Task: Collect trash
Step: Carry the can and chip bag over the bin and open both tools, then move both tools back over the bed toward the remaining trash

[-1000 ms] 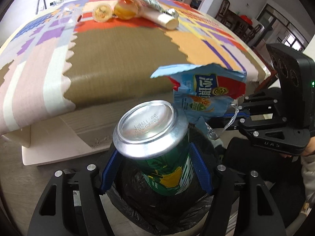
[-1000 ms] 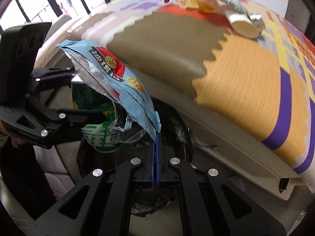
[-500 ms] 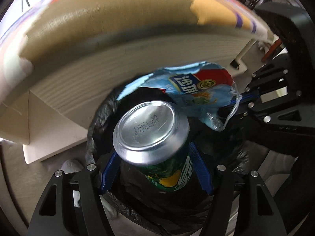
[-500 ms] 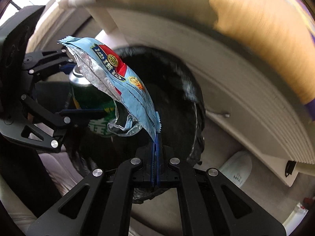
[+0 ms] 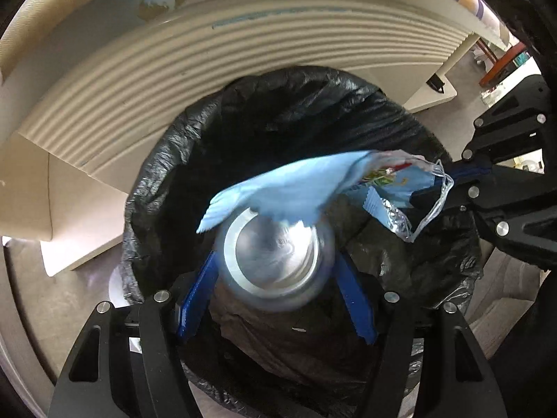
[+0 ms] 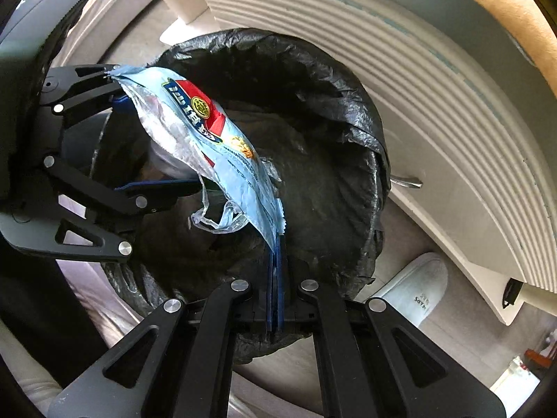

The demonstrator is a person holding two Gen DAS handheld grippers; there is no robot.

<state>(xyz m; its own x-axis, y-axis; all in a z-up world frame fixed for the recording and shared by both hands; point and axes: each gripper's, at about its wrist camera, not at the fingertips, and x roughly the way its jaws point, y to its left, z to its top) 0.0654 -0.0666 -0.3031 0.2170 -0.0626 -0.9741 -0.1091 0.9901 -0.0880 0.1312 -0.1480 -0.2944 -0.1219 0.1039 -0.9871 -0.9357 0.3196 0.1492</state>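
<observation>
Left wrist view, nearest first: the left gripper (image 5: 275, 289) has its blue pads (image 5: 195, 299) spread at about seven and five o'clock, and the can (image 5: 275, 261) sits between them, seen end-on, its silver end blurred. Whether the pads touch it or it has come free cannot be told through the blur; the gap on each side suggests it is loose, placed over the bin's mouth so that it falls inside. Just beyond, the blue snack wrapper (image 5: 299, 188) lies across the can's upper edge, reaching toward three o'clock, where the right gripper (image 5: 449, 188) pinches its far end. In the right wrist view that gripper (image 6: 276, 244) has its fingers closed flat on the wrapper's (image 6: 209, 132) corner, with a clear plastic scrap (image 6: 219, 217) dangling below. Both pieces hang over the black-lined trash bin (image 5: 163, 160), which fills the middle ground. Farther off, at twelve o'clock, the ribbed cream table edge (image 5: 243, 45) overhangs the bin, and a pale slipper (image 6: 417, 289) lies on the floor at four o'clock.
</observation>
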